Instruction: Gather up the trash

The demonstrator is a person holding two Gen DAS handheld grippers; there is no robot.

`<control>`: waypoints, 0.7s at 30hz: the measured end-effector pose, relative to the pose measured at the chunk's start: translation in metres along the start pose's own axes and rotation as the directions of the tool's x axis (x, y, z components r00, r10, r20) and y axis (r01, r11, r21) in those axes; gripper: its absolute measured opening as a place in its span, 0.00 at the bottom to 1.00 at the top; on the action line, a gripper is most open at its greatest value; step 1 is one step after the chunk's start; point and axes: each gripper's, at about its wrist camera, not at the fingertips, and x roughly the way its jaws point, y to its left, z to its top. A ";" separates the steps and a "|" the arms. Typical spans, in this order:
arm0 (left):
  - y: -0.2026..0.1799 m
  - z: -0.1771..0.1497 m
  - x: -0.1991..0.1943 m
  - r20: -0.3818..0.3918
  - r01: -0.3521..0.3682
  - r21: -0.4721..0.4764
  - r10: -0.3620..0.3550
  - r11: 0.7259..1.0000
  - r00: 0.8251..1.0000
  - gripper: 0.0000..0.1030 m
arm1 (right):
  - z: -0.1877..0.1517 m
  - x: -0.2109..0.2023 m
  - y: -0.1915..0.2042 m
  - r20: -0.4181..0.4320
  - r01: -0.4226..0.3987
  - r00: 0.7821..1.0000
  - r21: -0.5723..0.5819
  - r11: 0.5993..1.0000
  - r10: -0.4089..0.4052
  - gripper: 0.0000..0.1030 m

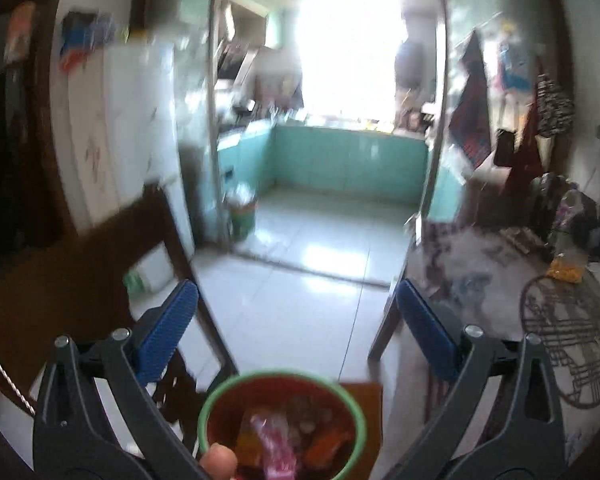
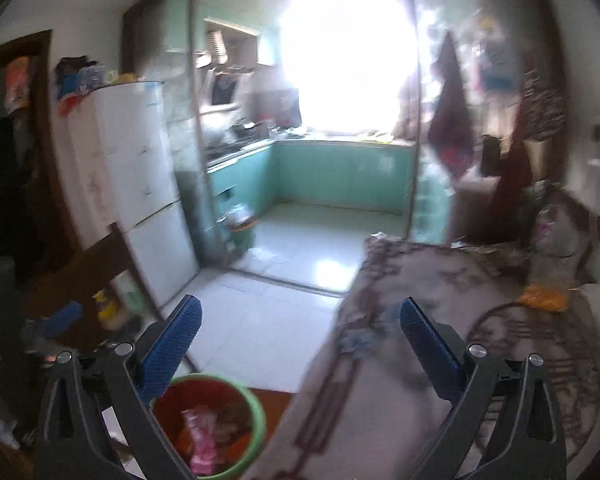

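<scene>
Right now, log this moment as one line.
left gripper: jaws open, empty | right gripper: jaws open, empty | green-rimmed bin: on floor below, pink wrapper inside | table: right

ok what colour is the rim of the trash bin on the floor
Green, around a red inside; the trash bin rim shows best in the left wrist view.

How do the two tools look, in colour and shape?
Both match. The left tool and right tool have dark grey, triangular plastic arms with cut-out slots and round silver pivot bolts. Their fingers carry blue ribbed pads. No cables, markings or sleeves show.
</scene>
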 end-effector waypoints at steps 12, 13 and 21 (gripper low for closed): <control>-0.038 0.000 -0.016 -0.057 0.081 -0.084 -0.086 0.993 0.995 0.95 | -0.014 -0.024 -0.057 -0.045 0.041 0.998 0.116 0.992 -0.036 0.93; -0.042 -0.002 -0.018 -0.066 0.081 -0.082 -0.086 0.993 0.994 0.95 | -0.016 -0.028 -0.059 -0.041 0.053 0.998 0.113 0.992 -0.049 0.93; -0.053 -0.011 -0.029 -0.108 0.081 -0.064 -0.087 0.995 0.990 0.95 | -0.033 -0.058 -0.068 0.084 0.120 0.988 0.069 0.990 -0.126 0.93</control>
